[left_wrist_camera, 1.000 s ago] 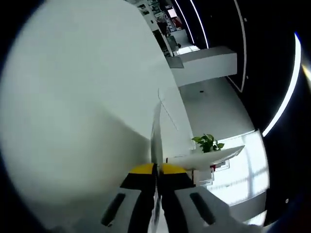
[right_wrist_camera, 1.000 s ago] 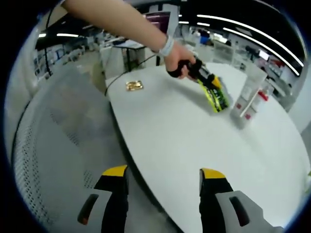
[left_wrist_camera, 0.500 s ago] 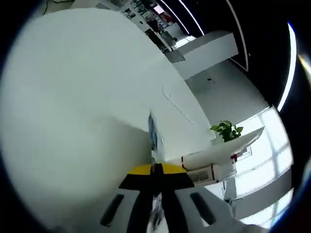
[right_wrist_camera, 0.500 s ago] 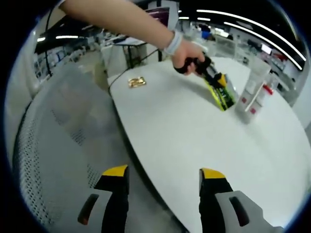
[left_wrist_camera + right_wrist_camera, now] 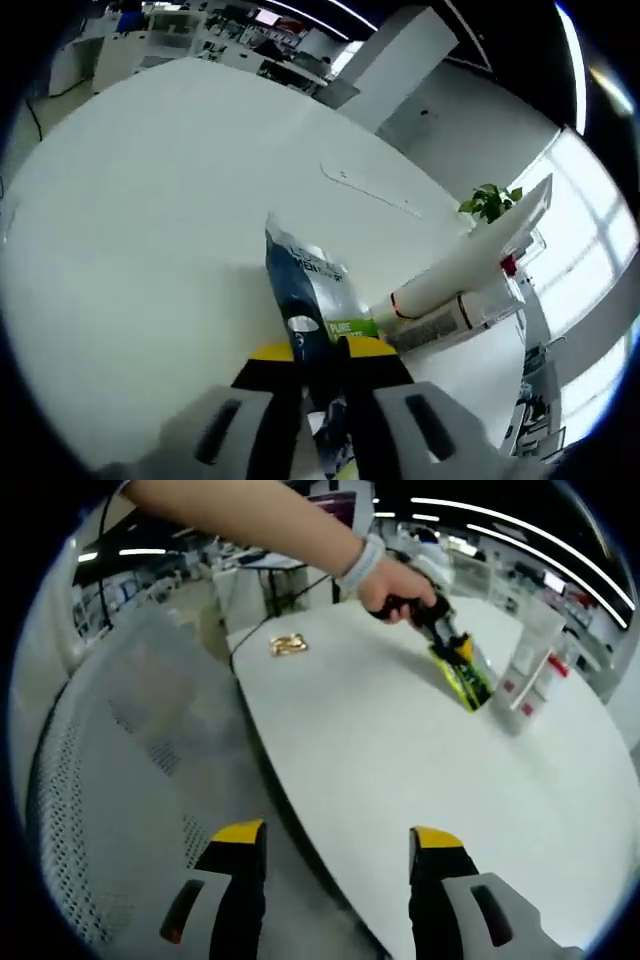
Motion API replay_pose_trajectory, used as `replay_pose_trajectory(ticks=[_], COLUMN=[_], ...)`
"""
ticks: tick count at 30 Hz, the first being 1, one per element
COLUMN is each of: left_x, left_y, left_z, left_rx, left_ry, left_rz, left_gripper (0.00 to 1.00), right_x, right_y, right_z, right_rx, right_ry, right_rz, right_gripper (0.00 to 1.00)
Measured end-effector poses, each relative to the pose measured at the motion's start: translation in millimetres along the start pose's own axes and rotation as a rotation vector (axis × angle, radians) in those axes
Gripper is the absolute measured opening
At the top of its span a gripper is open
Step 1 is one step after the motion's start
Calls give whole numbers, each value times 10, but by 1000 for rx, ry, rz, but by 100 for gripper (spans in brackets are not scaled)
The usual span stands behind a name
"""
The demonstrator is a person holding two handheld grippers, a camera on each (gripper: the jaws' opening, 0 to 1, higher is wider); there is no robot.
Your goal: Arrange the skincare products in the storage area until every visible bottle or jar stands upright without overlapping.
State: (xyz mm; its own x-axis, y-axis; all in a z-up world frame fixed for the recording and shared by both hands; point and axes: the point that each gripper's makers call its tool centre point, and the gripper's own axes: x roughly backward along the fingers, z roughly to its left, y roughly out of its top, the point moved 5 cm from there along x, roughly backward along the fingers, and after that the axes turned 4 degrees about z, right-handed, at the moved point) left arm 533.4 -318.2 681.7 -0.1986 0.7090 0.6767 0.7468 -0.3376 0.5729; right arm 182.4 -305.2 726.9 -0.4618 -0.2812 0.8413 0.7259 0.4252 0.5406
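left gripper (image 5: 322,365) pinching a blue-green tube (image 5: 305,300) over the white table (image 5: 130,220), right gripper (image 5: 338,845) spread wide (holding nothing)

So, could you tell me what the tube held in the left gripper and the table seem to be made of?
The tube looks like soft glossy plastic or laminate: printed dark blue and green, with a flat crimped end. The table looks like matte white laminate or painted board, smooth and evenly lit, though that is uncertain.
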Motion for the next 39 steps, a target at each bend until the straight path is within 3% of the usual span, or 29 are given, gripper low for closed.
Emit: replay_pose_trajectory(ticks=[4, 11, 15, 21, 25, 27, 29, 32, 37, 39], left_x=[3, 41, 87, 459, 839, 1001, 1207, 1546, 1961, 2076], left_y=[4, 1, -11, -30, -125, -241, -466, -847, -1314, -1477], left_z=[19, 3, -8, 10, 107, 139, 202, 428, 888, 987], left_rx=[-57, -286, -334, -395, -341, -322, -339, -318, -277, -257], left_ry=[27, 115, 132, 159, 237, 251, 275, 336, 418, 431], left_rz=[7, 28, 36, -7, -83, -112, -100, -59, 9, 45], left_gripper=[15, 28, 35, 37, 45, 52, 56, 58, 67, 69], right_x=[6, 5, 3, 10, 36, 66, 64, 74, 86, 85], right_y=[-2, -4, -4, 6, 26, 56, 57, 71, 47, 38], right_z=[-15, -13, -8, 8, -16, -31, -35, -30, -60, -76], right_rx=[-8, -9, -11, 9, 19, 15, 19, 42, 54, 47], right_ry=[-4, -2, 2, -5, -28, -38, -45, -56, -76, -81], right_rz=[0, 1, 3, -2, -17, -45, -46, -58, -59, -54], right_gripper=[60, 60, 60, 60, 59, 59, 59, 58, 56, 56])
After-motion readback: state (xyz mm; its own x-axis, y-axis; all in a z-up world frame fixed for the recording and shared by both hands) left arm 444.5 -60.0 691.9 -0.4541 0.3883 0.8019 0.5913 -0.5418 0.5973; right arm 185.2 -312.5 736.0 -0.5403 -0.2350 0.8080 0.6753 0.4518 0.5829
